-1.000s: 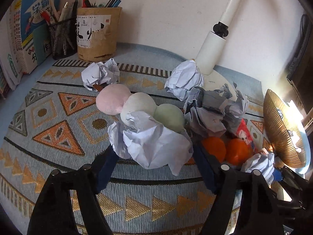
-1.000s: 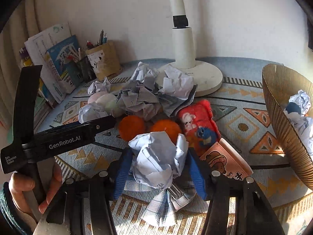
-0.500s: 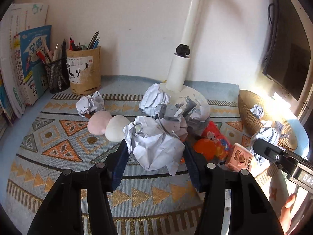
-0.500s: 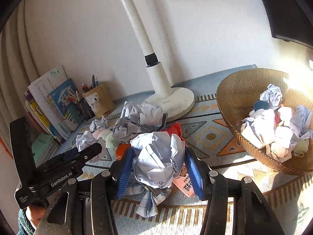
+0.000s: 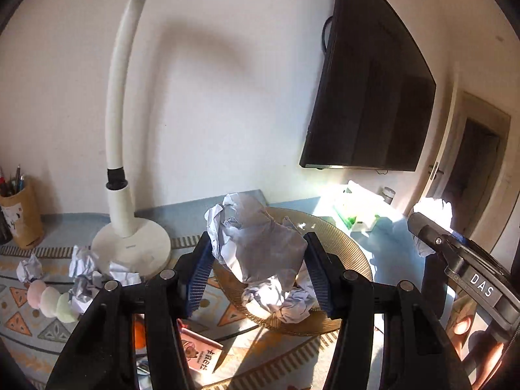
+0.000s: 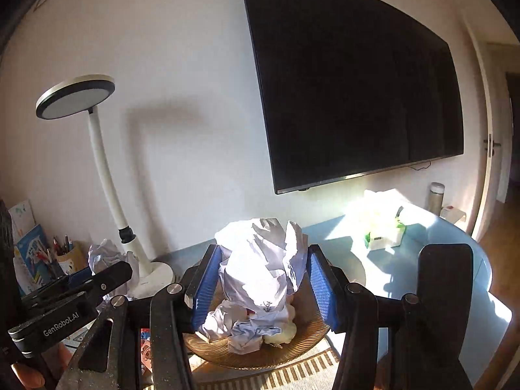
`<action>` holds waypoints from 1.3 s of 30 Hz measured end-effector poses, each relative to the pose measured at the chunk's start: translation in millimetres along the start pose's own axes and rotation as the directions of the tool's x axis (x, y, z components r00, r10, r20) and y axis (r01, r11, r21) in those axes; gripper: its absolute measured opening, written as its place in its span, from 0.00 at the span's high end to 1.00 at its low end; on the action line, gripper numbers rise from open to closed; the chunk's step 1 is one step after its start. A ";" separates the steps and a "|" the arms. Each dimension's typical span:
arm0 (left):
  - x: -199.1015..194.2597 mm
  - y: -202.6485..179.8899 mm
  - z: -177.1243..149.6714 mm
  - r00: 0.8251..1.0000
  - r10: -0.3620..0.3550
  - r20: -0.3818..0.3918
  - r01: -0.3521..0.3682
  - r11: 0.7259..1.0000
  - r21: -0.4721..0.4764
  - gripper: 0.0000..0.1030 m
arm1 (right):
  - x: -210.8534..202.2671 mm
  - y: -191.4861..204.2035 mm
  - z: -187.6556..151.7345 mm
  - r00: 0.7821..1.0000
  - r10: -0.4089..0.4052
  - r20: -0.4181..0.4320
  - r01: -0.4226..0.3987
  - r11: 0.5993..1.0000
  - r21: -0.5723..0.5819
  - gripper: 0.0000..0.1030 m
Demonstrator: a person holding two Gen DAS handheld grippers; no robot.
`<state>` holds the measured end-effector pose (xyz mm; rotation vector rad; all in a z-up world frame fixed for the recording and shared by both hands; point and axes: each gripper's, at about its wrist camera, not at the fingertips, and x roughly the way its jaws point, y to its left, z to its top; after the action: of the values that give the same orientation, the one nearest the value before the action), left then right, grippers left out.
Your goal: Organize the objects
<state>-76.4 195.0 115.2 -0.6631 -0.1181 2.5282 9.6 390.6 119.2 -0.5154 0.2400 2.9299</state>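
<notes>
My left gripper (image 5: 258, 260) is shut on a crumpled paper ball (image 5: 256, 243) and holds it in the air above the golden wicker basket (image 5: 351, 253). My right gripper (image 6: 263, 276) is shut on another crumpled paper ball (image 6: 263, 260), also raised over the same basket (image 6: 292, 347). Several paper balls (image 5: 276, 302) lie inside the basket. In the left wrist view the right gripper's body (image 5: 455, 260) shows at the right edge; in the right wrist view the left gripper's body (image 6: 71, 295) shows at the lower left.
A white desk lamp (image 5: 130, 227) stands on the patterned mat with loose paper balls (image 5: 84, 269) and pastel round toys (image 5: 48, 299) beside it. A pen cup (image 5: 19, 217) sits far left. A snack packet (image 5: 201, 354) lies near. A wall screen (image 6: 351, 74) hangs behind, a tissue box (image 6: 383, 237) at right.
Both grippers have risen from the cluttered mat and swung right, carrying their paper balls to above the basket. The left jaws narrowed on their ball early on.
</notes>
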 end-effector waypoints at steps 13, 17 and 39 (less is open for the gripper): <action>63.4 -21.1 -21.0 0.994 -0.025 -0.111 0.030 0.999 0.037 0.15 | 66.6 -50.7 -21.5 0.981 -0.029 -0.193 0.046 0.995 0.085 0.34; 35.8 3.8 -28.7 0.995 0.006 -0.102 -0.005 1.000 0.010 0.15 | 55.0 -46.1 -27.1 0.980 -0.015 -0.196 0.035 0.995 0.098 0.34; -111.6 210.1 -143.5 0.880 0.461 -0.116 -0.474 0.832 -0.288 0.01 | 41.4 168.8 -123.7 0.912 0.273 -0.306 -0.317 0.942 -0.106 0.05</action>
<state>-21.7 -49.1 -5.9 -0.9684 -0.3871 2.9987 -19.3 208.5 11.8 -1.0170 0.1355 3.1731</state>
